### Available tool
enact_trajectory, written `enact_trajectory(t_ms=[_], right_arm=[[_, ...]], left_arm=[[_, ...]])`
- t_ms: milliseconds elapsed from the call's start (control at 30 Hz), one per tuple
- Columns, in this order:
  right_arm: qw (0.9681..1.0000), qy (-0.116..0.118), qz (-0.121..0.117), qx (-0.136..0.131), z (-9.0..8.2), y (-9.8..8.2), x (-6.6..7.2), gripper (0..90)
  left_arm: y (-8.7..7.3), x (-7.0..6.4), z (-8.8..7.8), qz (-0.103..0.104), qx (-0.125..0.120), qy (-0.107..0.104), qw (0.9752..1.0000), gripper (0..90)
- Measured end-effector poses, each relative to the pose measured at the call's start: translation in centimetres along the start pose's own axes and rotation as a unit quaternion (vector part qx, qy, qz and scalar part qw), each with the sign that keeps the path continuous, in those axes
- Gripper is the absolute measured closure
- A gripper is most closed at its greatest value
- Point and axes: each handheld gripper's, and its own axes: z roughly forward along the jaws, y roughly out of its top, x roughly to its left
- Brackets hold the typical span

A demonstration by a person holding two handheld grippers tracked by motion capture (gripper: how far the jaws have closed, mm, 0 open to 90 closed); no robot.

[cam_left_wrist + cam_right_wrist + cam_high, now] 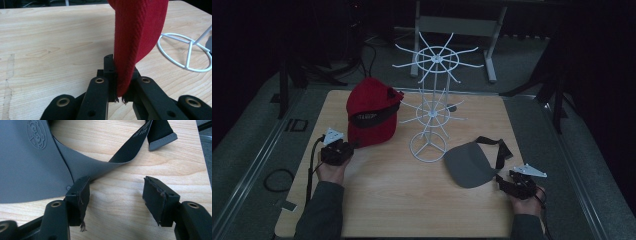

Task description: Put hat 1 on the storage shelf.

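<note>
Left tongs (119,96) clamp the ribbed twill brim of the red cap (371,112), which stands at the pale woodgrain counter's (402,200) left. Right tongs (116,202) gape open beside the smooth grey visor (27,167), near a white wire rack (432,107).

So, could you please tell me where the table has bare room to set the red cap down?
The widest bare patch is the near middle of the table, between the two forearms, in front of the white rack. It is crowded around the rack: the red cap on its left, the grey visor on its right.
</note>
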Motion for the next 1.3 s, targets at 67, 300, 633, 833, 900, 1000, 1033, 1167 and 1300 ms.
enact_trajectory(t_ms=[67, 300, 633, 833, 900, 1000, 1033, 1167, 1300], right_arm=[[1.0000, 0.000, 0.000, 0.000, 0.0, 0.0, 0.0, 38.6], [1.0000, 0.001, 0.000, 0.000, 0.0, 0.0, 0.0, 38.0], [1.0000, 0.001, -0.001, 0.001, 0.0, 0.0, 0.0, 37.7], [1.0000, 0.002, -0.001, 0.001, 0.0, 0.0, 0.0, 37.5], [1.0000, 0.002, -0.001, 0.001, 0.0, 0.0, 0.0, 37.5], [1.0000, 0.002, -0.001, 0.001, 0.0, 0.0, 0.0, 37.5], [1.0000, 0.002, -0.001, 0.001, 0.0, 0.0, 0.0, 37.4], [1.0000, 0.002, -0.001, 0.001, 0.0, 0.0, 0.0, 37.4], [1.0000, 0.002, -0.001, 0.001, 0.0, 0.0, 0.0, 37.4]], left_arm=[[0.2, 0.0, -0.2, 0.001, -0.002, 0.000, 1.0000, 85.9], [0.6, -0.2, -0.7, 0.002, -0.007, 0.003, 1.0000, 85.9], [0.9, -0.2, -1.2, -0.001, -0.014, 0.015, 0.9998, 85.9], [1.3, -0.3, -1.8, 0.000, -0.021, 0.015, 0.9997, 85.9], [1.5, -0.3, -1.9, -0.001, -0.024, 0.015, 0.9996, 85.9], [1.8, -0.4, -2.2, 0.000, -0.028, 0.015, 0.9995, 85.9], [1.9, -0.4, -2.2, 0.001, -0.029, 0.015, 0.9995, 85.9], [2.2, -0.5, -2.5, 0.000, -0.032, 0.016, 0.9994, 85.8], [2.5, -0.6, -2.8, 0.001, -0.036, 0.017, 0.9992, 85.9]])
